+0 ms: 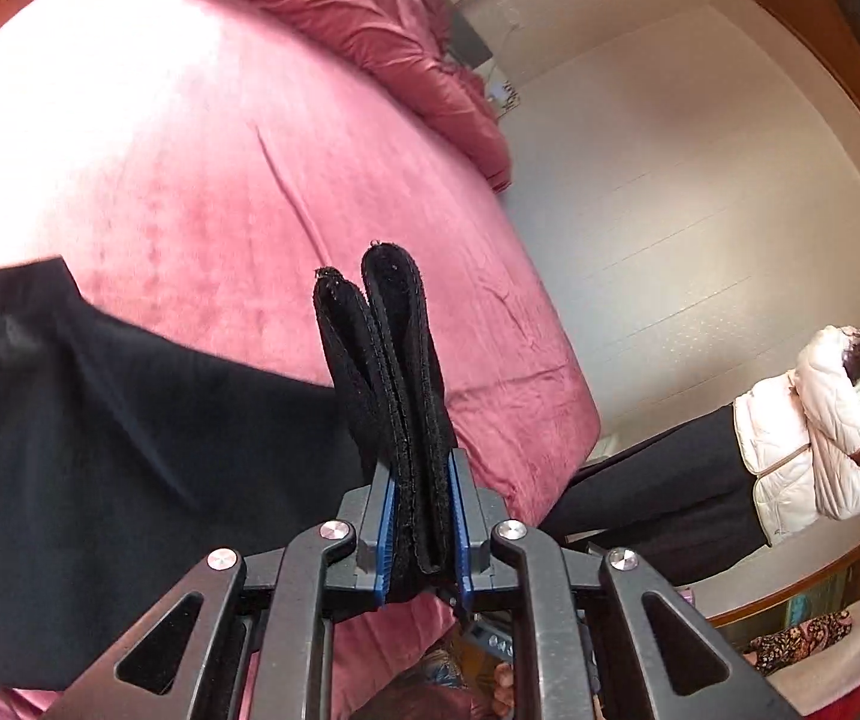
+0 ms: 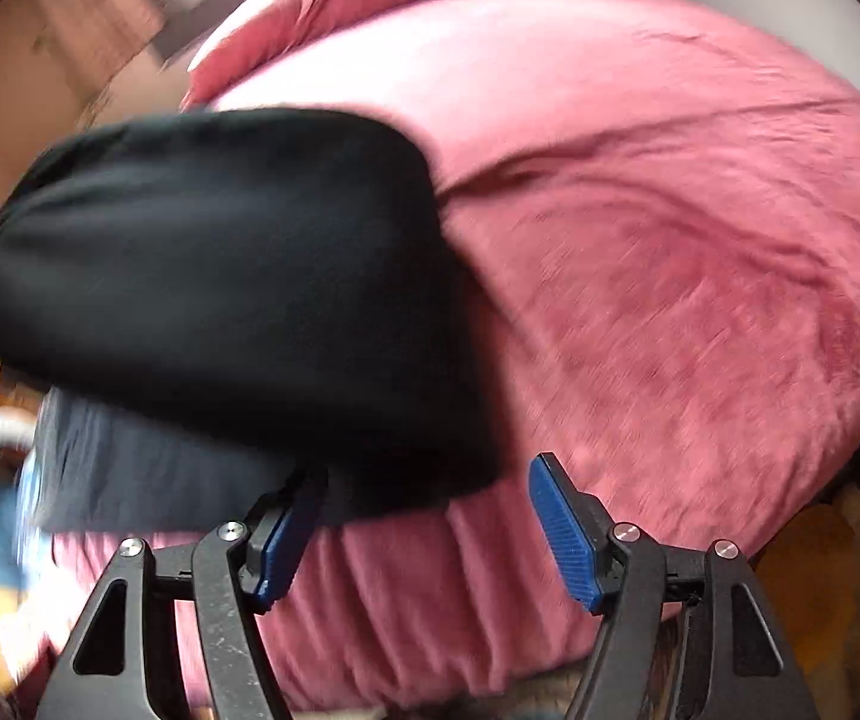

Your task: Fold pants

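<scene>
Black pants lie on a pink bed. In the left wrist view my left gripper (image 1: 421, 516) is shut on a thick folded edge of the pants (image 1: 394, 372), which sticks up between the blue pads; the rest of the cloth (image 1: 100, 450) trails to the left. In the right wrist view the pants (image 2: 220, 276) hang as a dark bulk over the left half, blurred by motion. My right gripper (image 2: 430, 516) is open with its jaws wide apart; its left pad (image 2: 283, 540) is at the cloth's lower edge, its right pad (image 2: 568, 534) is free.
The pink bedspread (image 1: 220, 180) covers the bed, with a bunched pink duvet (image 1: 370, 18) at its far end. A person in a white jacket (image 1: 808, 420) stands on the right beside the bed. A wooden wardrobe (image 2: 52, 42) is at the upper left.
</scene>
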The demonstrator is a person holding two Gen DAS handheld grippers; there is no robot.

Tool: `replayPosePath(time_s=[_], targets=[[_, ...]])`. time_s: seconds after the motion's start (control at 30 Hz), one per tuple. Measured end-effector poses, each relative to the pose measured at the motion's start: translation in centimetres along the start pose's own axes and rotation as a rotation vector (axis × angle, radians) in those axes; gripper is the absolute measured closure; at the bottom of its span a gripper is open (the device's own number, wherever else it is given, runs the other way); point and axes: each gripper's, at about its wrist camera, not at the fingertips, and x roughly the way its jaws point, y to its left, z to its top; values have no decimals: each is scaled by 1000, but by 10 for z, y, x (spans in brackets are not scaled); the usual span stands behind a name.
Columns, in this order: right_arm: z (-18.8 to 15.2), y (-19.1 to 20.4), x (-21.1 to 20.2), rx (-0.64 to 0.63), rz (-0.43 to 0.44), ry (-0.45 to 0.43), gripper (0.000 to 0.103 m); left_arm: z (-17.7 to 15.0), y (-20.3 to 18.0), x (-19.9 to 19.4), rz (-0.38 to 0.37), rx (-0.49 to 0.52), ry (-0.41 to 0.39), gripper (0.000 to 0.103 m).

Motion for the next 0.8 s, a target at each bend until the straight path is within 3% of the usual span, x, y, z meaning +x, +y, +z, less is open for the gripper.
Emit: replayPosePath(time_s=[0.03,0.07,0.17,0.27,0.37,0.5,0.63,0.8], targets=[[1,1,4,-12,-23,14,52,-3,1,-6,6,5,-9,88],[0,1,7,-23,-33,23,54,-4,4,-7,19,4,-11,88],[-8,4,21,-31,-42,69,54,-15,35,-14,100,-22,9,88],[-10,4,24,-25,-33,87,53,-30,83,-4,191,-119,59,88],[-9,8,22,-66,-36,106,48,-51,116,5,235,-189,102,88],[-15,12,11,-138,-36,161,44,-66,131,-7,222,-218,100,77],[-22,9,-14,-223,-23,183,43,-60,145,-24,164,-286,65,66],[1,3,-45,-152,96,98,33,-42,160,-45,125,-355,-11,57]])
